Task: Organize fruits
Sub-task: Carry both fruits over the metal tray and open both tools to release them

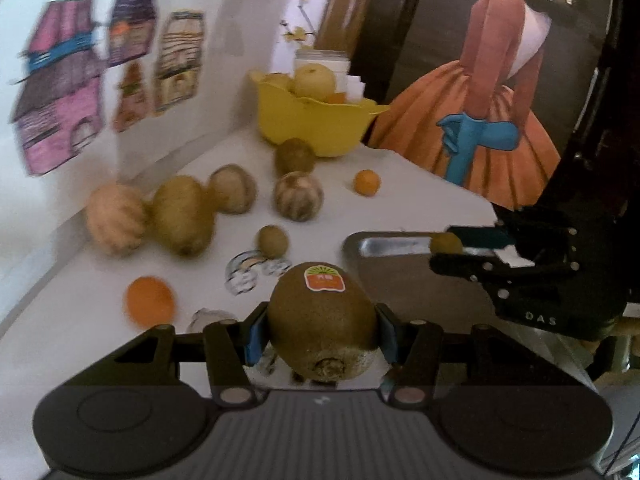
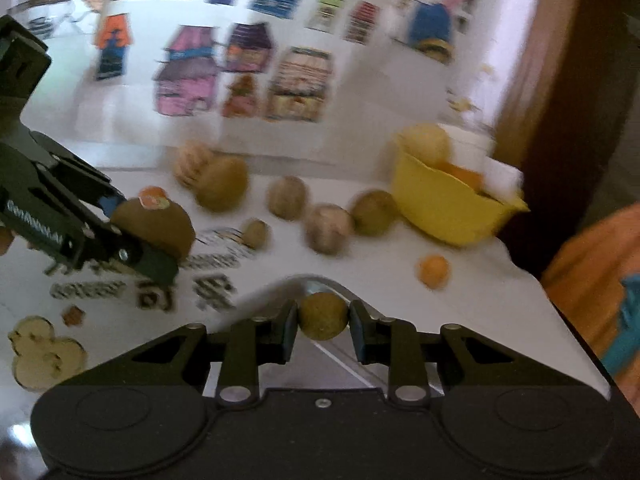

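1. While both hands hang above the white counter (image 1: 420, 184), the left gripper (image 1: 322, 336) has its jaws closed partway on a large stickered kiwi (image 1: 322, 320).
2. Right gripper (image 2: 323, 330): jaws nearly closed, pinching a small round kiwi (image 2: 323, 317) over a metal tray (image 1: 384, 246).
3. Loose kiwis, melons and oranges lie near a yellow bowl (image 1: 312, 120) of fruit.

Wall drawings (image 2: 240, 76) smeared by blur; yellow bowl (image 1: 316, 124) hiding its lower fruit
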`<state>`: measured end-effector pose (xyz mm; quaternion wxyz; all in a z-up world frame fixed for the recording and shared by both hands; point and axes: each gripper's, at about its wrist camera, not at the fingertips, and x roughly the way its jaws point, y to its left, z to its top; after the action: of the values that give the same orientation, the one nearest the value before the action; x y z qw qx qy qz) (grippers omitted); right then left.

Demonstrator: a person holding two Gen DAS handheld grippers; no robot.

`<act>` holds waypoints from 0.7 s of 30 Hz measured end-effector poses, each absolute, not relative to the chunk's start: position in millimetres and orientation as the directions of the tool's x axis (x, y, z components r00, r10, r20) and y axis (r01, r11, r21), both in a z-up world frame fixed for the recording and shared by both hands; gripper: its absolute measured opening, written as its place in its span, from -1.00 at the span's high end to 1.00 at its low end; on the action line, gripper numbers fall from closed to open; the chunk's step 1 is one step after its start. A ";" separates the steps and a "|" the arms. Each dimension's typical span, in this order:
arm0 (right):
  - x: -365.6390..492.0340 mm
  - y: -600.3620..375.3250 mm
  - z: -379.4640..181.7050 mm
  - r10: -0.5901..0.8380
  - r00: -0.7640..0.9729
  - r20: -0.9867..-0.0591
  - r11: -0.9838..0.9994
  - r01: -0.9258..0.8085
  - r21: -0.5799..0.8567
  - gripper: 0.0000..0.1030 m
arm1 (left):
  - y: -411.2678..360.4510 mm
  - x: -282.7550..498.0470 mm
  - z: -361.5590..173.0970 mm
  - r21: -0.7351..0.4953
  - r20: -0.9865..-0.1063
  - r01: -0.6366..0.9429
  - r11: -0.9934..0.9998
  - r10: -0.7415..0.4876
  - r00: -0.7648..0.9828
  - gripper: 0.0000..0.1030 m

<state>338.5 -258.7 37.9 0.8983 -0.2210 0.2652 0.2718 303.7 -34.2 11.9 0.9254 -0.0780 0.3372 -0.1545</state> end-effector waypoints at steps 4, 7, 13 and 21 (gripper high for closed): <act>340.4 -283.8 32.1 0.304 0.741 -0.599 0.800 -0.540 -0.262 0.42 | -58.2 319.0 14.6 -0.227 -0.575 0.283 0.932 -0.362 0.734 -0.13; 343.7 -299.0 26.8 0.261 0.750 -0.608 0.829 -0.497 -0.256 0.42 | -75.7 330.4 14.7 -0.235 -0.563 0.310 0.921 -0.389 0.729 -0.13; 351.8 -315.8 15.6 0.201 0.750 -0.630 0.864 -0.439 -0.247 0.42 | -101.4 353.2 8.7 -0.261 -0.556 0.325 0.909 -0.417 0.719 -0.13; 355.5 -322.5 6.5 0.182 0.750 -0.636 0.876 -0.417 -0.242 0.42 | -110.9 361.2 -5.8 -0.233 -0.580 0.328 0.916 -0.401 0.709 -0.13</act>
<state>355.5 -322.5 6.5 0.9164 -0.1878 0.3135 0.1634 361.2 -110.9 -5.8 0.9226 -0.0566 0.3263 -0.1976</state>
